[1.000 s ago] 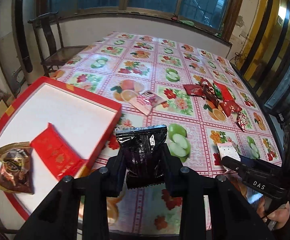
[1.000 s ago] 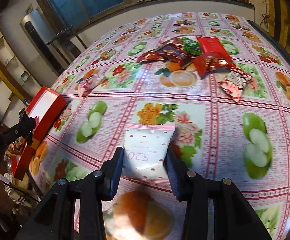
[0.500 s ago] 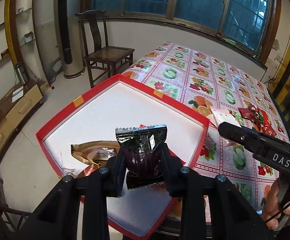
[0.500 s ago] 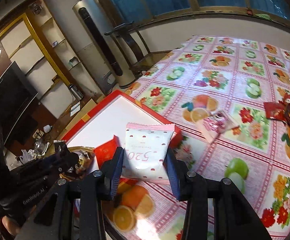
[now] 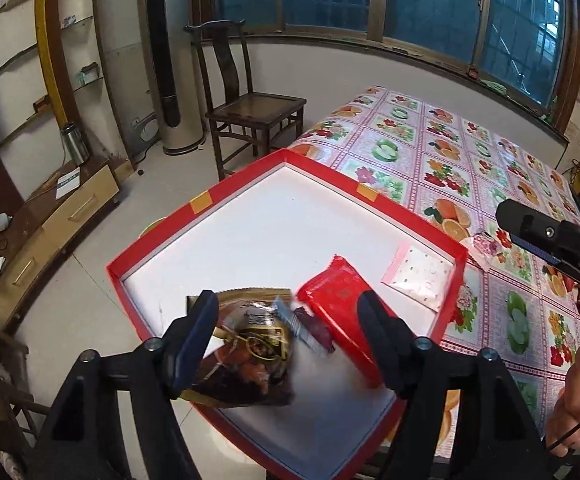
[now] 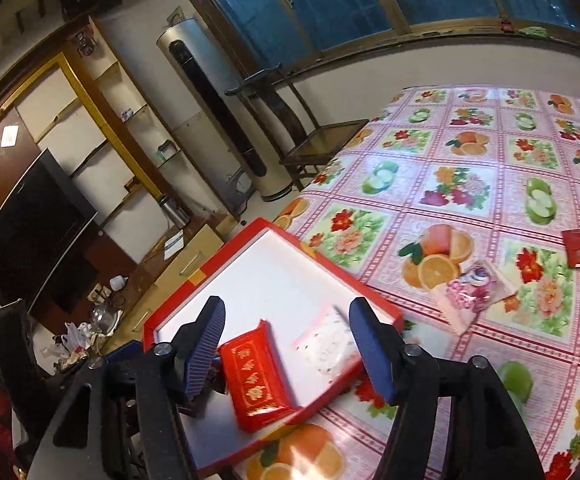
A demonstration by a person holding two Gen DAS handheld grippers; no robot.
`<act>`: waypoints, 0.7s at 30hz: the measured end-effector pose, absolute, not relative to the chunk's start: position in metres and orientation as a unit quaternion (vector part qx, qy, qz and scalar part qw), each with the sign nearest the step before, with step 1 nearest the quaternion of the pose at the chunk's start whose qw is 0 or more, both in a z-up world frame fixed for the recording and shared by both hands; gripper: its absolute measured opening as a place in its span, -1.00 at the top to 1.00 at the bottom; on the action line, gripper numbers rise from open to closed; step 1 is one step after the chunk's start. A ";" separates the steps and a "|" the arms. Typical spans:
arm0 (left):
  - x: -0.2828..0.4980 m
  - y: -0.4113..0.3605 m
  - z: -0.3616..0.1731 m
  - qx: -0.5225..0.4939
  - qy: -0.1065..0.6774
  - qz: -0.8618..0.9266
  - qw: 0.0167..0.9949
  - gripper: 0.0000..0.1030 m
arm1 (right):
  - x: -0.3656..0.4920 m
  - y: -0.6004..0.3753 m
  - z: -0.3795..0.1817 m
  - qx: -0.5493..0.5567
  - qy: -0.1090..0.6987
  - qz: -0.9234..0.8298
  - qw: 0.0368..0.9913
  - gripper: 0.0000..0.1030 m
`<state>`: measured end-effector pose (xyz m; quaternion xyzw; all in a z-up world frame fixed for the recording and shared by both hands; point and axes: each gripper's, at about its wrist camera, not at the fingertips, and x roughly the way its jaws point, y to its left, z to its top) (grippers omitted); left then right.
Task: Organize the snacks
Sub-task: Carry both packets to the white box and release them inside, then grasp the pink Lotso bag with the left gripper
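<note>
Showing both the left gripper [image 5: 285, 332] and right gripper [image 6: 285, 344] spread wide and empty over the red tray's [image 5: 157, 236] near corner, while the next loose pink packet [image 6: 474, 292] lies on the table beyond the tray's right edge, nearer the right gripper.

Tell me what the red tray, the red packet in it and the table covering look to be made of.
Red tray: likely cardboard, matte white inside, with thin folded red walls and taped corners. Red packet: glossy plastic or foil film, judging by its sheen and gold print; contents unseen. Table covering: probably wipeable vinyl or oilcloth, since the printed fruit pattern shows glare.
</note>
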<state>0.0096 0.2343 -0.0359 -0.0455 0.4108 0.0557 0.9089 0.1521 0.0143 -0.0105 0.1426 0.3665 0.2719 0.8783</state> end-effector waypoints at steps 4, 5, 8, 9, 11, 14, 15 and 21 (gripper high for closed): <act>0.010 0.200 -0.037 -0.032 0.416 0.007 0.909 -0.48 | 0.144 -0.033 -0.022 0.152 0.367 0.239 0.886 -0.35; 0.009 0.190 -0.038 -0.025 0.415 -0.004 0.909 -0.49 | 0.142 -0.048 -0.026 0.155 0.367 0.231 0.887 -0.35; 0.009 0.159 -0.040 -0.006 0.418 -0.040 0.908 -0.52 | 0.134 -0.095 -0.037 0.170 0.372 0.198 0.891 -0.35; 0.010 0.149 -0.041 0.001 0.419 -0.054 0.906 -0.53 | 0.129 -0.111 -0.040 0.170 0.372 0.185 0.893 -0.35; 0.013 0.131 -0.043 0.014 0.423 -0.073 0.903 -0.55 | 0.120 -0.144 -0.045 0.169 0.374 0.150 0.900 -0.35; 0.028 0.110 -0.041 0.034 0.431 -0.091 0.897 -0.55 | 0.109 -0.199 -0.047 0.192 0.371 0.097 0.903 -0.35; 0.036 0.103 -0.039 0.043 0.432 -0.097 0.896 -0.55 | 0.106 -0.218 -0.047 0.206 0.368 0.084 0.903 -0.35; 0.086 0.058 -0.033 0.078 0.466 -0.115 0.874 -0.55 | 0.106 -0.307 -0.050 0.266 0.342 -0.002 0.901 -0.38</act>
